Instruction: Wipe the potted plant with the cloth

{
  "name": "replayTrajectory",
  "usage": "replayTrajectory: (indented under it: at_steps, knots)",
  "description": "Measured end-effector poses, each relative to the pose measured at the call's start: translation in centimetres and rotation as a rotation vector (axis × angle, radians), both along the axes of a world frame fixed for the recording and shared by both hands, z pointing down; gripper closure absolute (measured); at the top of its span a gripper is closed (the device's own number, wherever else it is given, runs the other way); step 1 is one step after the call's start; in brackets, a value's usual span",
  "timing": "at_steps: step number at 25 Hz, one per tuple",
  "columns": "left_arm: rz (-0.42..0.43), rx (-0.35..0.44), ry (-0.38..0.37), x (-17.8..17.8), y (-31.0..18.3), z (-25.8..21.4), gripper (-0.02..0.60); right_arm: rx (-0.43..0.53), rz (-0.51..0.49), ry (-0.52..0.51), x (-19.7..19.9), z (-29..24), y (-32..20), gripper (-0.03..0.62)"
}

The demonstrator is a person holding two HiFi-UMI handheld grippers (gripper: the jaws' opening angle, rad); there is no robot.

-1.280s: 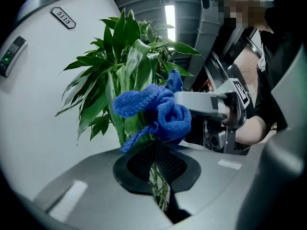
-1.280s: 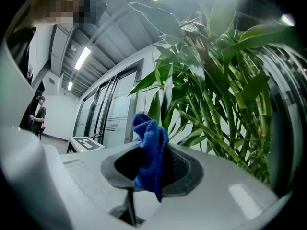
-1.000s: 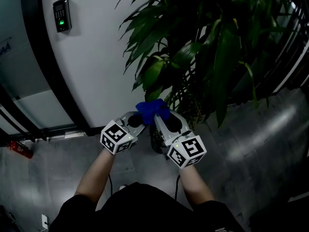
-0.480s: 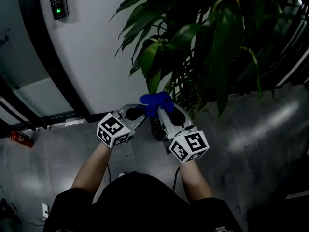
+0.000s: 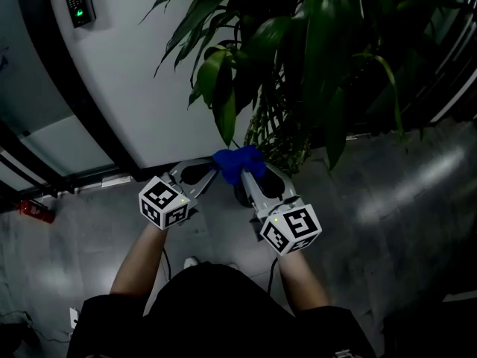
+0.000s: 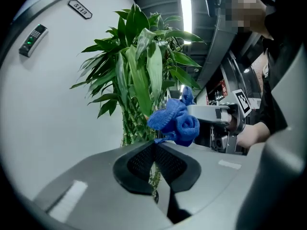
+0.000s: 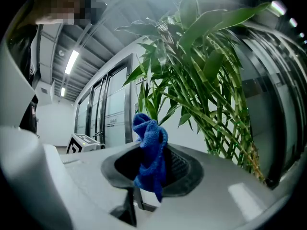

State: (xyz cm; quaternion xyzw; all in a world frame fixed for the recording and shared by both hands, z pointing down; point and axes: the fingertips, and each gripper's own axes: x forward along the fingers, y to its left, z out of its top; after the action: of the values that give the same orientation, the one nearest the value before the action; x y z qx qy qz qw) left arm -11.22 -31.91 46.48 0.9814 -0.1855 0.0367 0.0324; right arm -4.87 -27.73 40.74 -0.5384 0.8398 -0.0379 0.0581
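A tall potted plant (image 5: 298, 58) with long green leaves and thin cane stems rises in front of me; its stems (image 7: 225, 128) fill the right gripper view. My right gripper (image 5: 244, 171) is shut on a bunched blue cloth (image 5: 237, 161), which hangs between its pads (image 7: 151, 152). My left gripper (image 5: 212, 171) is shut with nothing between its pads, its tips just left of the cloth (image 6: 175, 121). A drooping leaf (image 5: 226, 114) hangs directly above the cloth. The plant's pot is hidden behind the grippers.
A white curved wall (image 5: 134, 80) with an access keypad (image 5: 77, 1) stands at the left. A dark door frame (image 5: 82, 110) runs beside it. Grey polished floor (image 5: 402, 215) lies below. A red object (image 5: 33, 209) sits at floor level far left.
Both grippers and the cloth have kept close together while the view shifted; the plant's leaves now hang lower and closer over the cloth. The left gripper has moved slightly left.
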Motion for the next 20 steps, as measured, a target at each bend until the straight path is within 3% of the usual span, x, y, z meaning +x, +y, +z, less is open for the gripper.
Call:
replayTrajectory:
  at_steps: [7, 14, 20]
  knots:
    - [-0.099, -0.025, -0.019, -1.9, 2.0, 1.6, 0.575, -0.030, -0.081, -0.020, -0.5, 2.2, 0.7, 0.490]
    - [-0.235, -0.010, -0.006, -6.6, 4.2, 1.4, 0.575, -0.048, -0.195, -0.062, -4.0, 3.9, 1.4, 0.490]
    - [-0.280, 0.018, 0.045, -10.8, 6.9, 0.1, 0.575, -0.026, -0.194, -0.039, -6.7, 2.9, 4.0, 0.490]
